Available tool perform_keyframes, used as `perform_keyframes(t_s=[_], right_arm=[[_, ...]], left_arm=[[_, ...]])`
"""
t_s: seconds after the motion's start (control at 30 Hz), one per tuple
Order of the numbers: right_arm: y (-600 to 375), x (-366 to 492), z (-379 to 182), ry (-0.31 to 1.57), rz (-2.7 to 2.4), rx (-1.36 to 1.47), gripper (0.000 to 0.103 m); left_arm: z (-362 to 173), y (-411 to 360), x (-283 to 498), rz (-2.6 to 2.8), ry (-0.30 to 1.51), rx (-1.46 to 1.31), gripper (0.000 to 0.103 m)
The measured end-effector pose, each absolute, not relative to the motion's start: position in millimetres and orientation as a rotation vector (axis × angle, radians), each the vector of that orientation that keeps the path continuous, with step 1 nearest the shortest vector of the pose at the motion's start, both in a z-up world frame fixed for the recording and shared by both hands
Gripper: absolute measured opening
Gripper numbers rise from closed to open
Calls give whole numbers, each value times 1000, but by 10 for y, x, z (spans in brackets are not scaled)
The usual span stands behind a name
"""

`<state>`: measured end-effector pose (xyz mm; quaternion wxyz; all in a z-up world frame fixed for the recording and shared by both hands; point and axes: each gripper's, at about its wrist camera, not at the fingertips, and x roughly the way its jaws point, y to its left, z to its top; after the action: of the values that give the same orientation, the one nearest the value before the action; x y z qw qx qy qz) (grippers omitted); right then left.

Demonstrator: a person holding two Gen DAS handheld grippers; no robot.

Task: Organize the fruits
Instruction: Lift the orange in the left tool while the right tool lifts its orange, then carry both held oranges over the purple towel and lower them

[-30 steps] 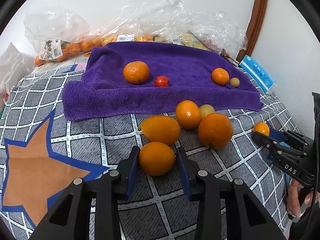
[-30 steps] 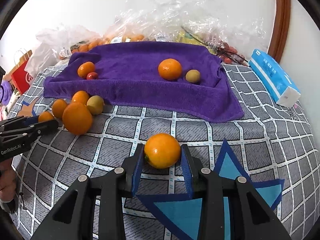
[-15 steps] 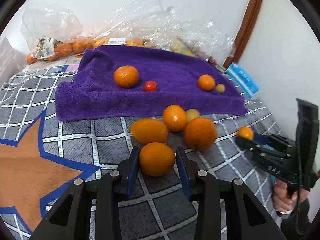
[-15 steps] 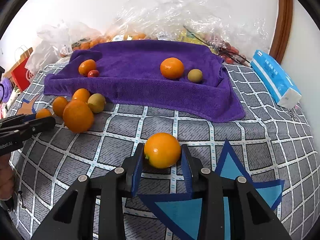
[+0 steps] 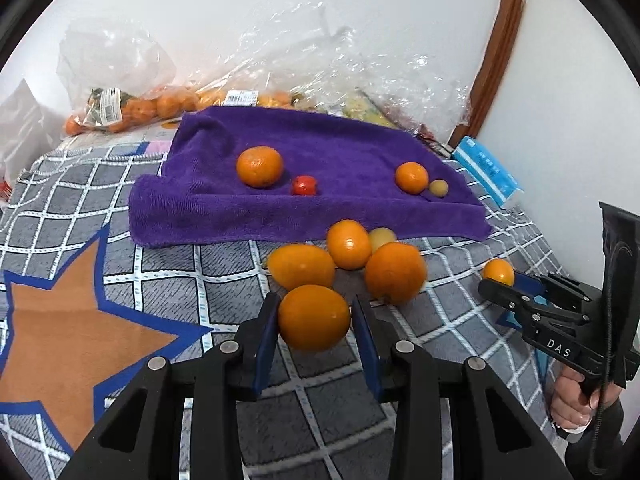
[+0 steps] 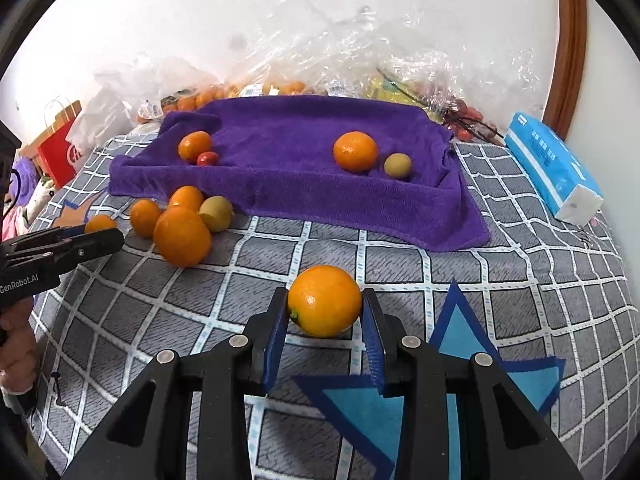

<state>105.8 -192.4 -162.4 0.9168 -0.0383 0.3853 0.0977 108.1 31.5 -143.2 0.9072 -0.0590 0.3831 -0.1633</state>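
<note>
Two oranges are pinched, one in my left gripper (image 5: 314, 322), one in my right gripper (image 6: 325, 312) (both in front of the purple towel (image 6: 288, 160)), near the loose fruit pile (image 5: 352, 258).

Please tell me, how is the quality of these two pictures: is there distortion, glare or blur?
Left wrist view: strong fisheye bending with dark corners; the held orange looks slightly soft, and the plastic bags glare. Right wrist view: same curved distortion; the held orange is sharp with a small highlight; soft light, faint shadows on the purple towel.
</note>
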Motion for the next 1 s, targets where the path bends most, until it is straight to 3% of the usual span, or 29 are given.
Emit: perform_keyframes(t_s=[0.5, 1.0], right_arm=[[-1962, 1435, -949, 663, 178, -3, 36], [-1755, 2200, -650, 602, 178, -17, 35]], left_arm=[[-776, 243, 1324, -249, 705, -114, 35], [-740, 332, 2165, -24, 641, -104, 35]])
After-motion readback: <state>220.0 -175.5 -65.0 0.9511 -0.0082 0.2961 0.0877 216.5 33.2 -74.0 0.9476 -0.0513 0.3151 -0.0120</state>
